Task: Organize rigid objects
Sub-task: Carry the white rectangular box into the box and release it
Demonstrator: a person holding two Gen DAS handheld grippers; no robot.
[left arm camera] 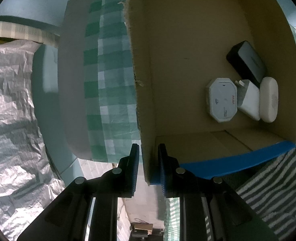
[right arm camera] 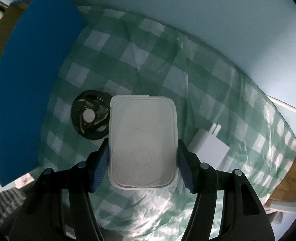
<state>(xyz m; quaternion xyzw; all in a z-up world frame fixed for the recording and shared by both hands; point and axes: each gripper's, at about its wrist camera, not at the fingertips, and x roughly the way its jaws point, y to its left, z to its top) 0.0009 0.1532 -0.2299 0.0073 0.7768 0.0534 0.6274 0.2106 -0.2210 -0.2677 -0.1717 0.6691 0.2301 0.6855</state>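
Left cam looks close into cardboard box [left arm camera: 188, 50]; right cam down on checked cloth [right arm camera: 168, 76].

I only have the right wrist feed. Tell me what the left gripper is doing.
Observer: The left gripper straddles the corner wall of the cardboard box, one finger on either side.
Operator: Report what's already inside it.
Observer: Four items sit in a cluster: a white octagonal disc, a white charger, a white oval case and a black rectangular case.
Operator: State where they sit.
Observer: They are against the far side from that corner; the floor in between is bare.
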